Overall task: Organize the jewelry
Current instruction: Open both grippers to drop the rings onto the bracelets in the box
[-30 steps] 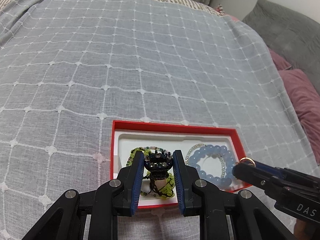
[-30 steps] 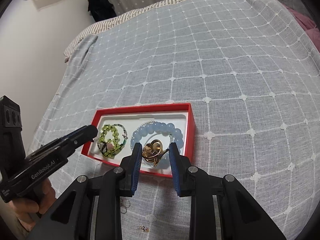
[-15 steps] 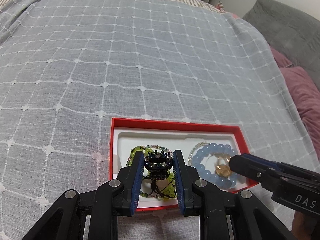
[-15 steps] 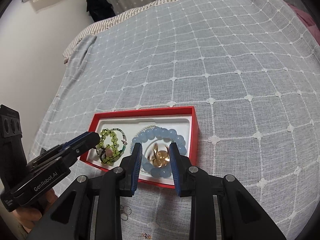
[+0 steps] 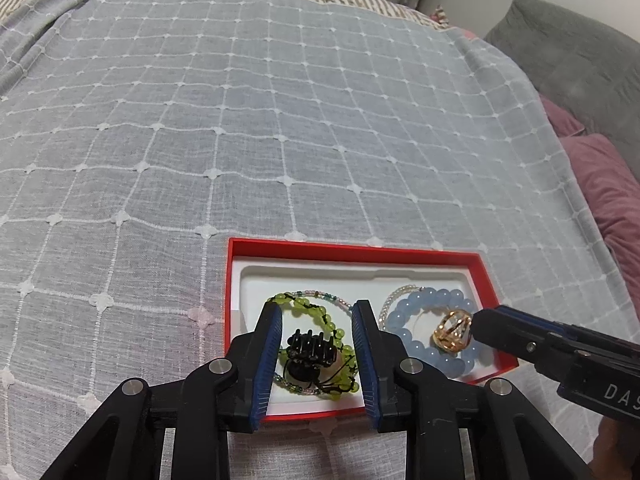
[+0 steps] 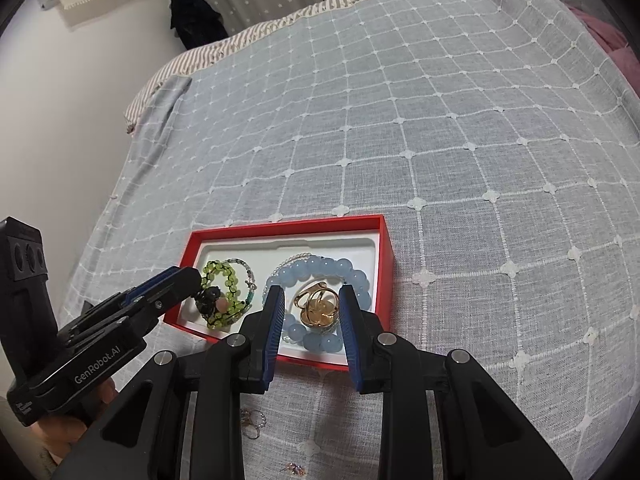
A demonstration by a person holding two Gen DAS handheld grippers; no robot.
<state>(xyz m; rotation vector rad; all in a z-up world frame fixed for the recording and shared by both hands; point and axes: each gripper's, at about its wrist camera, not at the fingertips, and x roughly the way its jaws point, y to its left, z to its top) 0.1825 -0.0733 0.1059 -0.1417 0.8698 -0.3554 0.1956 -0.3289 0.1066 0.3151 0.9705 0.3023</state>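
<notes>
A red box [image 5: 352, 249] with a white insert [image 6: 288, 246] lies on the bed. In it lie a green bead bracelet [image 5: 304, 305] and a blue bead bracelet [image 5: 436, 296]. My left gripper [image 5: 318, 314] is open over the green bracelet, and a black jewelled ring [image 5: 310, 350] lies on that bracelet between the fingers. My right gripper [image 6: 312, 298] is open over the blue bracelet, and a gold ring [image 6: 316, 308] lies inside that bracelet's loop. The gold ring also shows in the left wrist view [image 5: 454, 330].
A grey-blue checked bedspread [image 5: 280, 120] covers the bed. Small loose rings [image 6: 252, 424] and an earring [image 6: 294, 468] lie on the cloth near me. Grey and pink pillows [image 5: 592, 92] lie at the right. A wall [image 6: 80, 100] borders the bed's left side.
Both grippers lowered to the box and opened. The black ring dropped onto the green bracelet and the gold ring dropped inside the blue bracelet.
</notes>
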